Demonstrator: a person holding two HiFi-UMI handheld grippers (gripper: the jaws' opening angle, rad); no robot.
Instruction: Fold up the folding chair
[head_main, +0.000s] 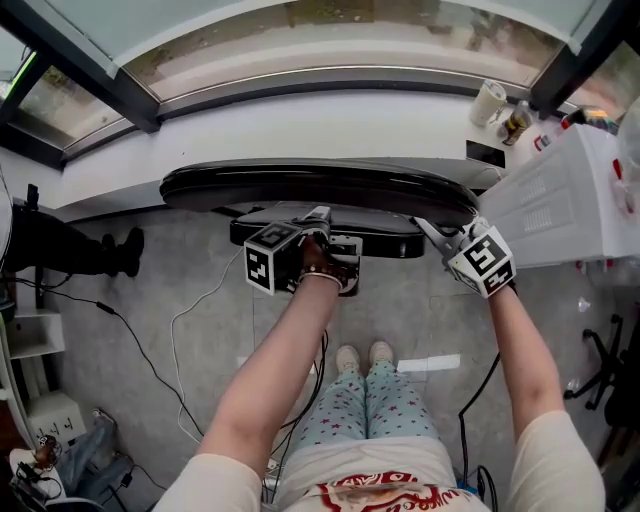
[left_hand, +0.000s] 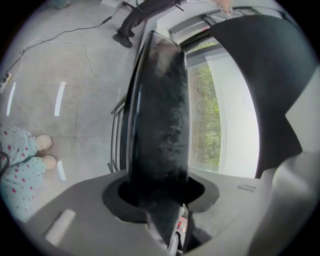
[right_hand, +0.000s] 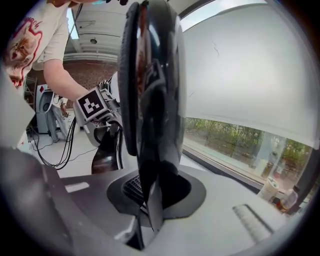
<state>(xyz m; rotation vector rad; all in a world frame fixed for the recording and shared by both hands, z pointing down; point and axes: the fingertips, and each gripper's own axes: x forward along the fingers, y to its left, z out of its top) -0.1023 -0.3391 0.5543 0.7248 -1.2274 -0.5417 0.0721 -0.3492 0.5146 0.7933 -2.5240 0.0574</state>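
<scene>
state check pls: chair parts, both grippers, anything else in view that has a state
Seat: tipped up, edge-on from above, close against the backrest; can't tell if fully flat.
Backrest: upright.
Left gripper: shut on the seat.
Right gripper: shut on the backrest, near its right end.
Cable: slack, lying loose.

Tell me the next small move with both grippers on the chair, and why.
Probably swing the seat up toward the backrest with the left gripper, while the right gripper steadies the backrest: both are clamped on, and a gap shows between seat and backrest.
</scene>
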